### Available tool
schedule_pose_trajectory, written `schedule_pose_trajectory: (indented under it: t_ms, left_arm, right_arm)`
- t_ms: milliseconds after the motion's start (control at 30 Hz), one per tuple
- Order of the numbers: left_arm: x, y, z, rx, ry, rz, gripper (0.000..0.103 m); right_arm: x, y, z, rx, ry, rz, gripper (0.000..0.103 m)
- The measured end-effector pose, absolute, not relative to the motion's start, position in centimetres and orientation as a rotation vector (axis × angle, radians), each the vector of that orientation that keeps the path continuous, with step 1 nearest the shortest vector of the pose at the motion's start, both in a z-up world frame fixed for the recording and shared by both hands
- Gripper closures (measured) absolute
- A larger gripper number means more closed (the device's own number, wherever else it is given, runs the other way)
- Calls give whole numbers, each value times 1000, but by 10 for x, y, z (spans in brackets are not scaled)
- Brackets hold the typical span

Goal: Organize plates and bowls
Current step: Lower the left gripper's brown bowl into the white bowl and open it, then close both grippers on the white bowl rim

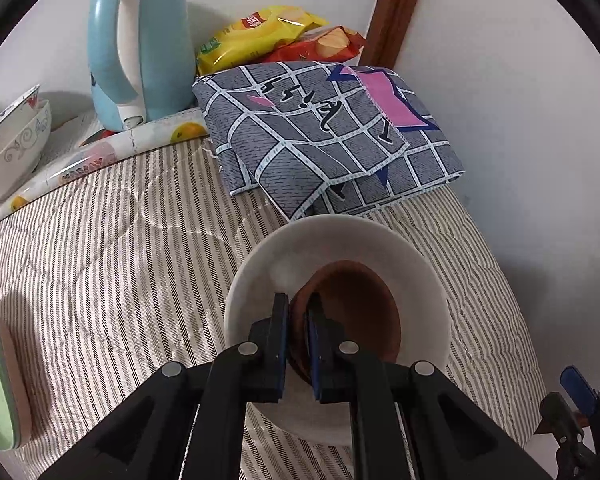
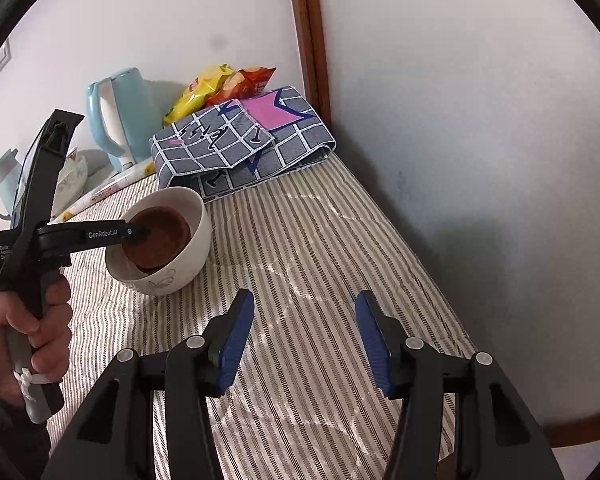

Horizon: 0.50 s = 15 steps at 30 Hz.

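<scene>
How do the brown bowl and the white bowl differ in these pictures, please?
The brown bowl is smaller and sits tilted inside the larger white bowl, which rests upright on the striped cloth. The left gripper clamps the brown bowl's rim; nothing grips the white bowl. Both are round.

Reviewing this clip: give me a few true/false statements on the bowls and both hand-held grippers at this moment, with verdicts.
1. The left hand-held gripper is shut on the brown bowl's rim. True.
2. The brown bowl sits inside the white bowl. True.
3. The right hand-held gripper grips the white bowl. False: it is open, holding nothing, over the striped cloth.
4. The blue kettle lies on its side. False: it stands upright.
5. Snack bags lie behind the folded checked fabric. True.
</scene>
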State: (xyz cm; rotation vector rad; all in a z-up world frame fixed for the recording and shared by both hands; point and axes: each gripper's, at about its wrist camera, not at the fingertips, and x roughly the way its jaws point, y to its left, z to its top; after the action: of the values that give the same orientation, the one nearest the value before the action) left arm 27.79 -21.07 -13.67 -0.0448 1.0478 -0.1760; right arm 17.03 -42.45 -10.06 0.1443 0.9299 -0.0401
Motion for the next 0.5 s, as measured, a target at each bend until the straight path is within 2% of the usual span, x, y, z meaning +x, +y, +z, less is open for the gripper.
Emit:
schedule_pose_trajectory:
  t_ms: [67,133,300,500]
  left_arm:
    - [277,-212,-136,-38,1051,-184,91]
    - [276,-212,-134,-30,1049,-188,81]
    - [269,-211,-121,-9,1019,-192,69]
    - [266,-199,-107,-16,987,-171,68]
  right_arm:
    - [170,-423,-100,146,930,-37,51]
    - [170,-421,-100,148,928,-30,50]
    - [174,-414,-99,146,926,-17,50]
    - [189,-407,-97,149,914,-6,50]
